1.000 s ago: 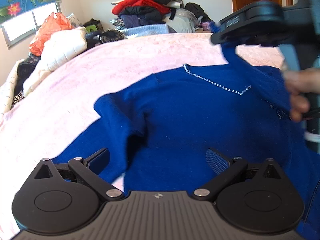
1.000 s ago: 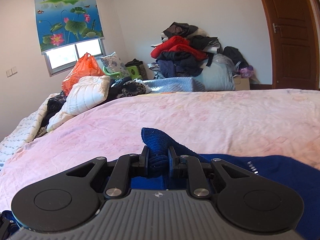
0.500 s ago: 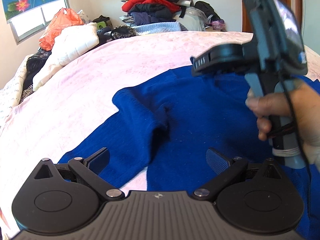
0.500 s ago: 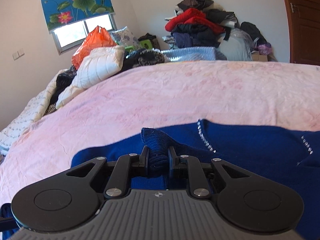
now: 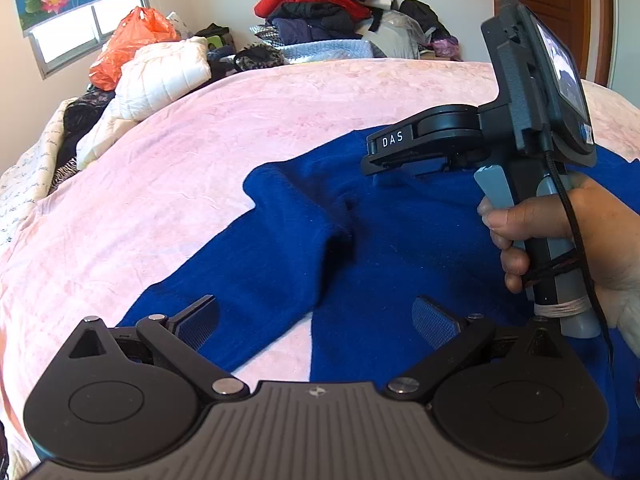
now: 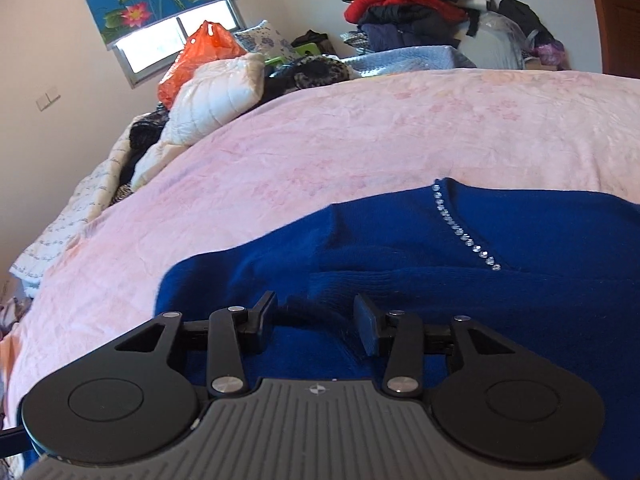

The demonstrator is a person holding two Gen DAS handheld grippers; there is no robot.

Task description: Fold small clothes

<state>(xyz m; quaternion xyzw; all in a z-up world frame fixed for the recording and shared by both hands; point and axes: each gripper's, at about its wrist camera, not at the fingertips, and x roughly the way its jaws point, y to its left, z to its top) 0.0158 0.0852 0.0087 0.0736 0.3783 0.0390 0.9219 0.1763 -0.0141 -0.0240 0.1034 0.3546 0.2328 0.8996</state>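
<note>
A dark blue sweater (image 5: pixel 400 248) lies spread on the pink bed cover (image 5: pixel 200 160). One sleeve runs down toward the lower left of the left wrist view. My left gripper (image 5: pixel 316 316) hovers open just above that sleeve and the sweater's body, with nothing between its pads. A hand (image 5: pixel 600 240) holds my right gripper (image 5: pixel 370 162) low over the sweater's upper part. In the right wrist view the right gripper (image 6: pixel 316 312) has its jaws opening. The ribbed cuff (image 6: pixel 360 280) lies between them on the sweater (image 6: pixel 520 292), and the pads are off it. A rhinestone neckline (image 6: pixel 464 236) shows just beyond.
A white quilted jacket (image 5: pixel 160 76), an orange bag (image 5: pixel 132 44) and dark clothes crowd the bed's far left. A heap of clothes (image 5: pixel 320 4) stands against the back wall, with a brown door (image 5: pixel 540 0) to the right. Bare pink cover (image 6: pixel 360 140) stretches beyond the sweater.
The right gripper came down onto the sweater with the cuff pinched in it, then its jaws parted and let the cuff go. The left gripper stayed open over the sleeve.
</note>
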